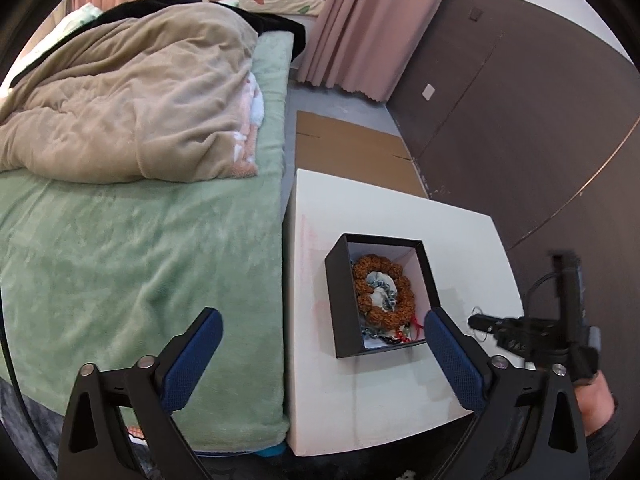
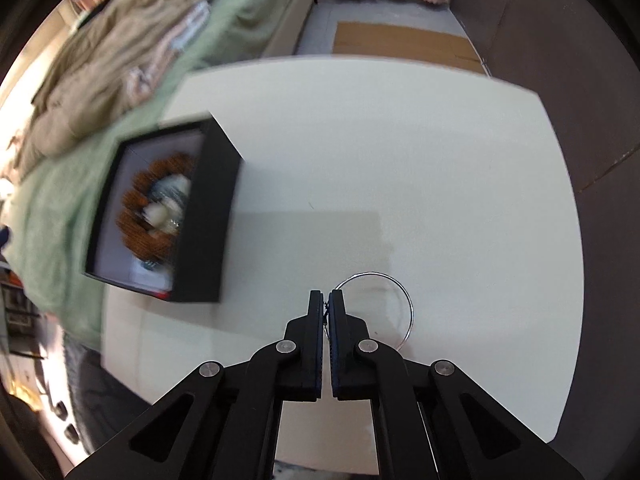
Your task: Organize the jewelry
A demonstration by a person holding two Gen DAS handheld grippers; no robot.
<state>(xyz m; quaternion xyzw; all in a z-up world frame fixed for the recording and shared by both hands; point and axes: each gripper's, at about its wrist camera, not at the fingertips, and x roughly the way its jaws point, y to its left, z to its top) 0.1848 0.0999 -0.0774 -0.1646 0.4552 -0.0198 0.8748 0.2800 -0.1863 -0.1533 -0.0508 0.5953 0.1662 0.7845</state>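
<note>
An open black box [image 1: 380, 296] with a white lining stands on the white table [image 1: 320, 208]. Inside lie a brown bead bracelet [image 1: 382, 288] and silver chain pieces. The box also shows blurred in the right wrist view [image 2: 168, 216], with the bracelet [image 2: 152, 212] inside. My right gripper [image 2: 327, 300] is shut on a thin silver ring bangle [image 2: 400, 292], held just above the table to the right of the box. It shows in the left wrist view [image 1: 480, 322] too. My left gripper [image 1: 322, 332] is open and empty, near the box's front.
A bed with a green blanket [image 1: 140, 260] and a beige duvet [image 1: 132, 108] lies left of the table. Flat cardboard [image 1: 352, 140] lies on the floor beyond it. A dark brown wall [image 1: 520, 100] runs on the right, pink curtains [image 1: 360, 20] behind.
</note>
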